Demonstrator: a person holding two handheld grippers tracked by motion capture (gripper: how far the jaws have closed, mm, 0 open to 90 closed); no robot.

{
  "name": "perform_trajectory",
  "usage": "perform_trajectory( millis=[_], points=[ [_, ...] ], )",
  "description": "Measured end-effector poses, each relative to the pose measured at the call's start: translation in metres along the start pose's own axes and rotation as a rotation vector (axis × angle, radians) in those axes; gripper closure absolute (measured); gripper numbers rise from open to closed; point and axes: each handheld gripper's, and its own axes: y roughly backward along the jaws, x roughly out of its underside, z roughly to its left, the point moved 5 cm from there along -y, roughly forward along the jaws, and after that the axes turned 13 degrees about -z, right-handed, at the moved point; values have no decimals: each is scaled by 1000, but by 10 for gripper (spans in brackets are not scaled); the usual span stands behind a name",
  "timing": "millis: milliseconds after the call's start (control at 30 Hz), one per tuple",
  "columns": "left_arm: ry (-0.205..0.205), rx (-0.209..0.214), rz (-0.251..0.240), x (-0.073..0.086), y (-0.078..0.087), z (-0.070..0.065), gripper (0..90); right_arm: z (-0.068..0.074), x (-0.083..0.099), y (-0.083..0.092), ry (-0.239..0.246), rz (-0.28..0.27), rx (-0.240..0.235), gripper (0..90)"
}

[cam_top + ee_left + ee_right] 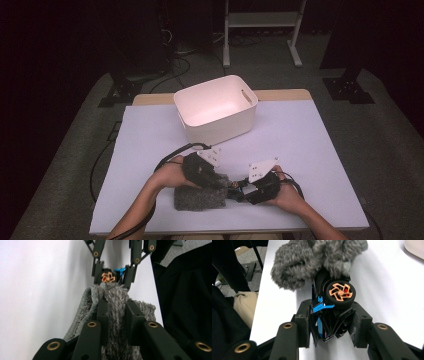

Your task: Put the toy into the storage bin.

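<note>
- High view: a toy car (pixel 243 190) is seen on the white sheet (pixel 310 150), in front of the tub (pixel 216 107) and well apart from it.
- The car's rear is clamped in the right gripper (pixel 332 326), one wheel (pixel 340 293) up.
- A grey fluffy cloth (pixel 117 302) is clamped in the left gripper (pixel 117 315) and laid over the car's far end.
- The step in hand is judged to be wiping or wrapping the car.
- Next, the car must be held steady while the cloth is drawn along it; a snag on the wheel is to be avoided.
</note>
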Motion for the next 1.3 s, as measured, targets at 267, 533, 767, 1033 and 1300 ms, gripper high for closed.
perform_trajectory(
  millis=[267, 533, 767, 1033, 1300],
  points=[
    [-33, 42, -17, -16, -18, -1, 765, 0, 0, -1, -6, -7, 1, 571],
    [-43, 50, -7, -22, -26, -1, 764, 0, 0, -2, -13, -9, -1, 571],
    [-11, 6, -7, -1, -2, 0, 761, 0, 0, -2, -5, -8, 2, 571],
    [25, -55, -6, 22, 33, 0, 762, 0, 0, -2, -5, -6, 0, 571],
    [69, -101, -4, 43, 56, 4, 762, 0, -1, -2, -7, -1, -2, 571]
  ],
)
